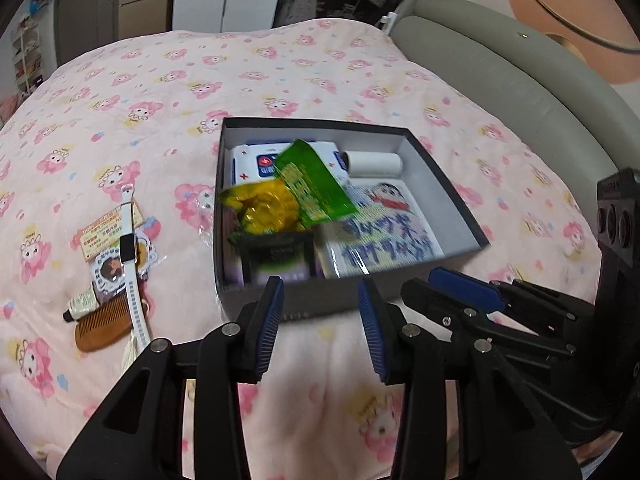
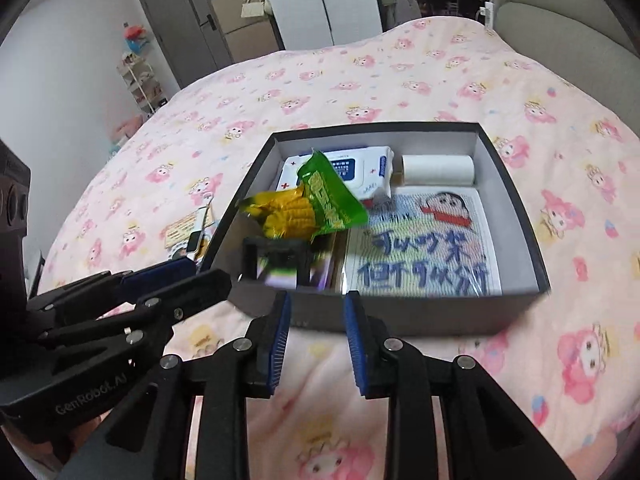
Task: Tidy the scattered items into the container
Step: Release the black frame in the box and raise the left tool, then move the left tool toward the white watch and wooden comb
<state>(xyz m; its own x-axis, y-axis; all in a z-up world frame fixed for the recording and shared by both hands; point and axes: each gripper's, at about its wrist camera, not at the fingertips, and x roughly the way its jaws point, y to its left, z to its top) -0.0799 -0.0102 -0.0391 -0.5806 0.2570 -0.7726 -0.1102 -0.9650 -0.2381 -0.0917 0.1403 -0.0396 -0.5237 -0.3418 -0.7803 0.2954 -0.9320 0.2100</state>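
A dark open box (image 1: 448, 184) (image 2: 520, 216) sits on the pink bed. Inside lie a green-and-yellow corn packet (image 1: 288, 196) (image 2: 308, 204), a wet-wipes pack (image 1: 256, 160) (image 2: 360, 168), a white roll (image 1: 374, 163) (image 2: 438, 170), a cartoon picture pack (image 1: 384, 232) (image 2: 424, 248) and a dark purple sachet (image 1: 280, 258) (image 2: 280, 260). Left of the box lie a white smartwatch (image 1: 130, 256), a wooden comb (image 1: 102, 326), a small tube (image 1: 82, 302) and stickers (image 1: 110, 274). My left gripper (image 1: 320, 320) is open and empty before the box's near wall. My right gripper (image 2: 316, 332) is open and empty beside it.
The pink patterned quilt (image 1: 160, 100) covers the bed. A grey padded headboard (image 1: 500, 76) runs along the right. A door, cartons and shelves (image 2: 140, 80) stand at the far side of the room.
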